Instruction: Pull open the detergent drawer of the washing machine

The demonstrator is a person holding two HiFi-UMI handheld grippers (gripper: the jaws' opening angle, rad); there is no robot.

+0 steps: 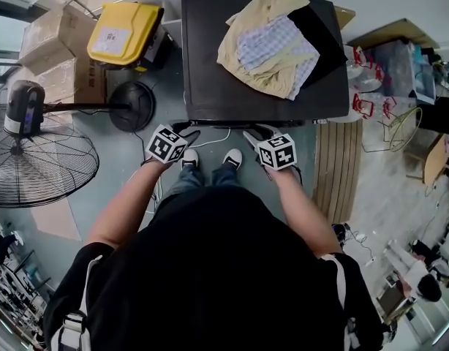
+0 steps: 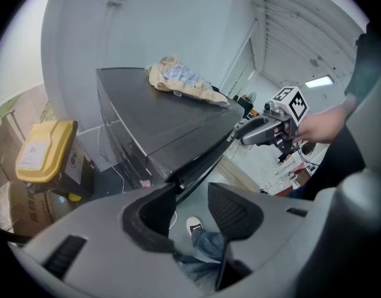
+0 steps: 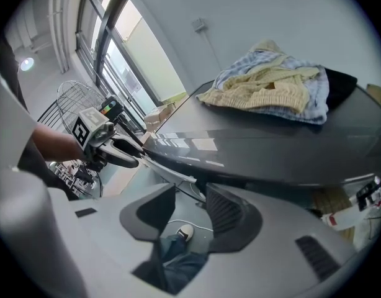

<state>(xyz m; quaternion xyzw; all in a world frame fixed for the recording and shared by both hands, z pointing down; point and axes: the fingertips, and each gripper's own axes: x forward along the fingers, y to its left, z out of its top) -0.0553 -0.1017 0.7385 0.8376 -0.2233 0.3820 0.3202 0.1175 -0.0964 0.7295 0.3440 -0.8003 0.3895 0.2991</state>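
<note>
I face the washing machine [image 1: 210, 72], which sits at twelve o'clock from me. Its dark top carries a heap of clothes [image 1: 272, 39] toward the one o'clock corner. I hold my left gripper [image 2: 192, 194] at the seven o'clock corner of that top. My right gripper [image 3: 190, 194] is along the front edge, between five and six o'clock.

The left fingers [image 2: 234, 211] stand apart with nothing between them. Through the gap I see only the floor, my jeans and a shoe [image 2: 193, 226], and the machine's front edge runs just past the tips. The right fingers [image 3: 231, 213] are parted and empty in the same way, close under that same edge.

I cannot make out the detergent drawer itself, because the machine's front face drops out of sight below the edge.

A fan [image 1: 42, 167] stands at nine o'clock, and a yellow bin [image 1: 126, 31] at eleven.
</note>
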